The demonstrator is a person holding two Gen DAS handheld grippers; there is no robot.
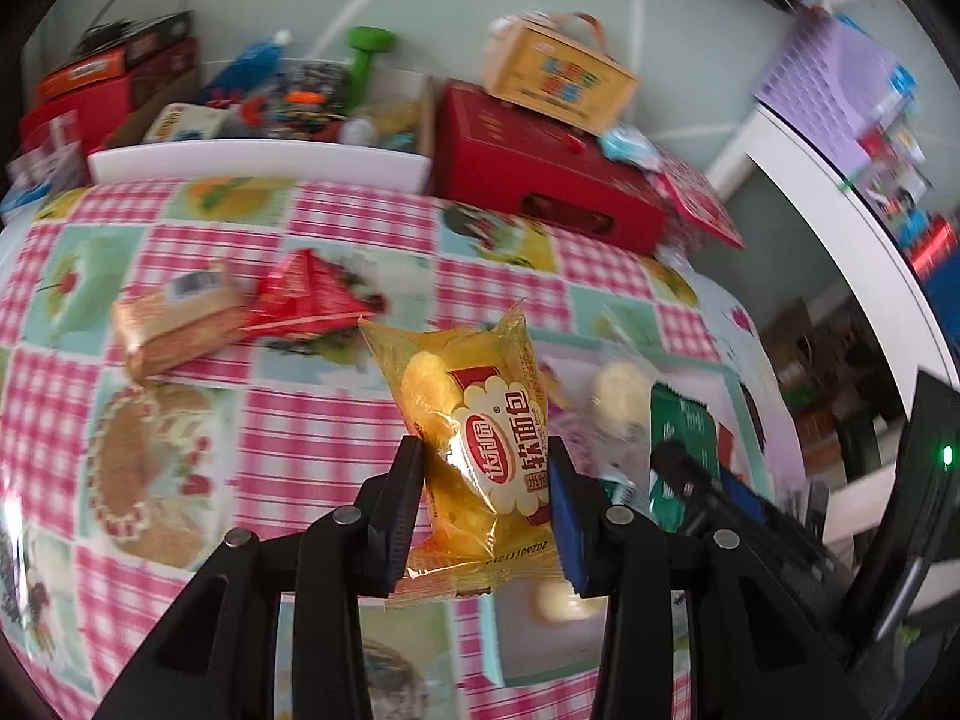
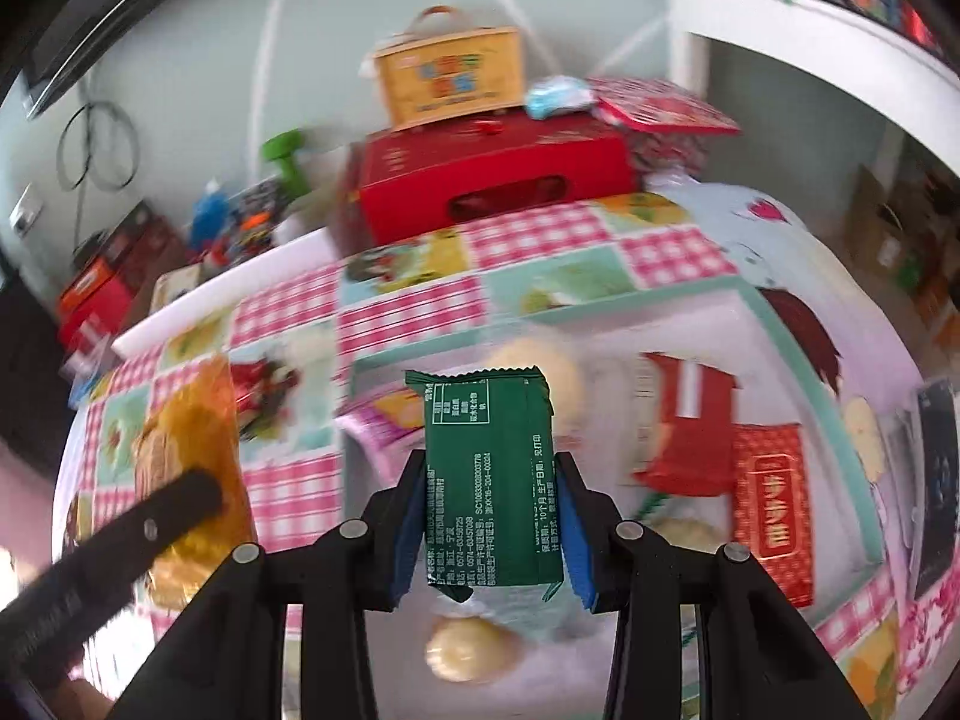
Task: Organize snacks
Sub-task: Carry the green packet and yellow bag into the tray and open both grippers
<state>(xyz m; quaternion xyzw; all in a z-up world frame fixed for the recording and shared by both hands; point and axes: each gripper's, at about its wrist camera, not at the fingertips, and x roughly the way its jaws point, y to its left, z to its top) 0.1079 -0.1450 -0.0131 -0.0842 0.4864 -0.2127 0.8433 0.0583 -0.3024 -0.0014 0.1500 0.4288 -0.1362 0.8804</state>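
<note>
Left gripper (image 1: 486,468) is clamped on a yellow bread pack (image 1: 474,420), held up over the checked tablecloth (image 1: 336,420). Right gripper (image 2: 489,480) is pinched tight on a green packet (image 2: 492,480), hanging above a tray (image 2: 774,324) with red packets (image 2: 771,504) and pale round cakes (image 2: 465,651) in it. Further left on the cloth there's a brown wrapped snack (image 1: 174,324) touching a red bag (image 1: 306,294). At the far edge sits a red box (image 1: 540,174) with a small yellow carton (image 1: 564,78) on top.
</note>
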